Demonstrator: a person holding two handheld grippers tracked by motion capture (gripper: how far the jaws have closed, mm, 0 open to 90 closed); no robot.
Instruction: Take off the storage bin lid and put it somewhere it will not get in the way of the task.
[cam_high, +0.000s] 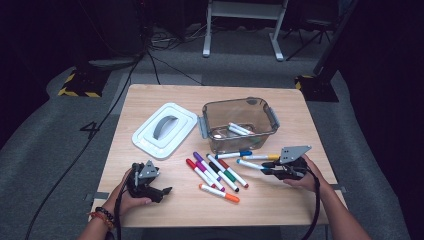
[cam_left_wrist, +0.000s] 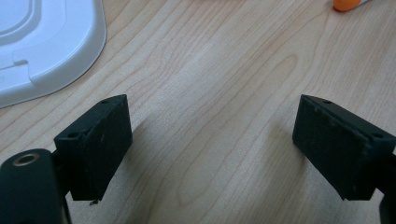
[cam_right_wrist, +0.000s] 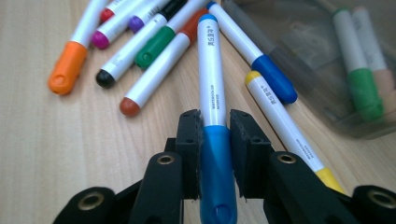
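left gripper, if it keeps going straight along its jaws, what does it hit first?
Probably nothing soon. The left gripper is open over bare table. Straight ahead is wood grain; the white lid sits off to one side and the orange marker cap to the other. It points down somewhat, so it may meet the tabletop first.

- High view looks forward and down on the bench (cam_high: 280, 200).
- Each gripper view rides low, close along its jaws; the orange-capped marker (cam_left_wrist: 346, 4) shows in all three.
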